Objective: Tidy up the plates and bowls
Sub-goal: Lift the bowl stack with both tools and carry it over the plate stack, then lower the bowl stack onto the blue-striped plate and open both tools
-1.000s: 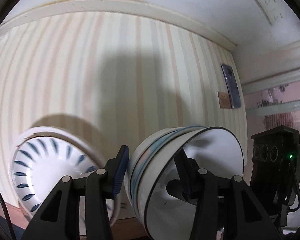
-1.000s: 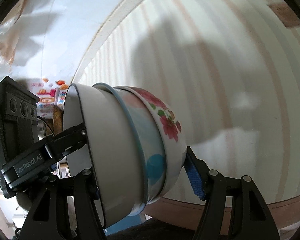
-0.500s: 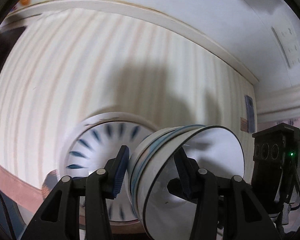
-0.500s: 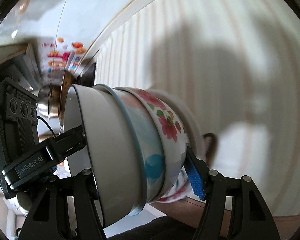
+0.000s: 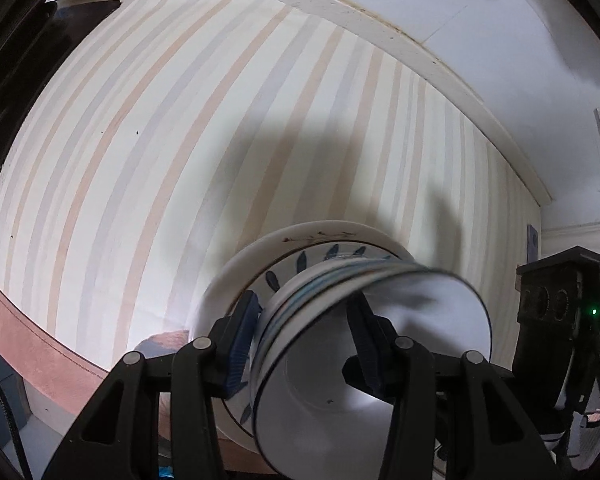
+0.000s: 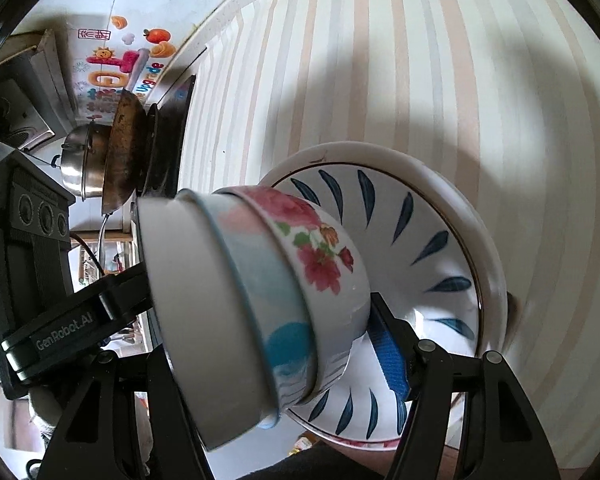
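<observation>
"GenRobot.AI" in pale letters on the black arm of the other gripper [image 6: 66,334], seen in the right wrist view. Colourful wall sticker [image 6: 112,76] behind the pans carries large cartoon letters plus a small red boxed label (characters too distorted to read). Small print along its edge is illegible. Left wrist view has no readable text.

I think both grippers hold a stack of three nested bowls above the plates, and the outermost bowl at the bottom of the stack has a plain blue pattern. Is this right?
Not quite. The outermost bowl bears red and pink flowers with green leaves, not a plain blue pattern; the right wrist view shows it. The rest holds: the left gripper and right gripper hold the stack of three nested bowls above the plates.
</observation>
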`<move>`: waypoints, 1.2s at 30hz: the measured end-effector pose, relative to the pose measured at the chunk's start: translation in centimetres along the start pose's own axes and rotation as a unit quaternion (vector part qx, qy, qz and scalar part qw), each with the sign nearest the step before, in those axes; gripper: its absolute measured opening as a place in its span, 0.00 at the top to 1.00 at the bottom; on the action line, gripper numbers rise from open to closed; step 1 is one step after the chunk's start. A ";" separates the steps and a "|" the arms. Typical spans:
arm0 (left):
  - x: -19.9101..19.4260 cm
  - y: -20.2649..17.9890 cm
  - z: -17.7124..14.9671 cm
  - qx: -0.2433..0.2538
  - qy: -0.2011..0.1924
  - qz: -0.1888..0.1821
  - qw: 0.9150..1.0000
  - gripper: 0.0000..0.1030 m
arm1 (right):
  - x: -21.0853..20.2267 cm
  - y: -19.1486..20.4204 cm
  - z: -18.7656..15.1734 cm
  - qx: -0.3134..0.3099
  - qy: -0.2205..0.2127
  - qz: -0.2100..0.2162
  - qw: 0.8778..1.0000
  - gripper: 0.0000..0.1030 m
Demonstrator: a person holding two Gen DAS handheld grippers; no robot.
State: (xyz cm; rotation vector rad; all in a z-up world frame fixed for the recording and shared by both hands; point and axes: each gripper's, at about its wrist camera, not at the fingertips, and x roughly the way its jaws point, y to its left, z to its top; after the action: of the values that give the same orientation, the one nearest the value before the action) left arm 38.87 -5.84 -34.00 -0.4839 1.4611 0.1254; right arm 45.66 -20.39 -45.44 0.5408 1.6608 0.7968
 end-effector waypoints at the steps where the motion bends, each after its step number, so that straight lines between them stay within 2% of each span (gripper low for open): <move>1: 0.0 0.2 0.2 0.000 0.001 0.000 1.000 0.59 | 0.1 -0.1 0.2 0.001 -0.001 0.000 1.000 0.33; 12: 0.3 -0.2 0.4 0.017 0.001 -0.003 1.000 0.59 | 0.5 -0.2 0.2 0.017 -0.001 -0.014 1.000 0.34; 24: 0.2 -1.0 0.4 0.041 0.000 0.014 0.999 0.59 | 0.5 0.0 -0.1 0.016 -0.003 -0.029 0.999 0.34; 32: -1.5 -1.7 -0.3 0.057 -0.025 0.045 0.997 0.59 | -2.5 1.4 -0.9 -0.013 -0.039 -0.075 0.996 0.33; 33: -1.9 -1.8 -0.4 0.063 -0.032 0.053 0.996 0.59 | -3.0 1.6 -1.1 -0.016 -0.044 -0.083 0.995 0.32; 36: -3.5 -2.0 -1.1 0.073 -0.053 0.073 0.993 0.57 | -4.8 2.4 -2.1 -0.026 -0.064 -0.103 0.992 0.16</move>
State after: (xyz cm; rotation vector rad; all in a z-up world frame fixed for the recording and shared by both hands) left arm 38.18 -7.36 -30.21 -0.2466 1.3891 0.1562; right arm 44.63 -22.72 -40.30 0.3687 1.5450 0.6382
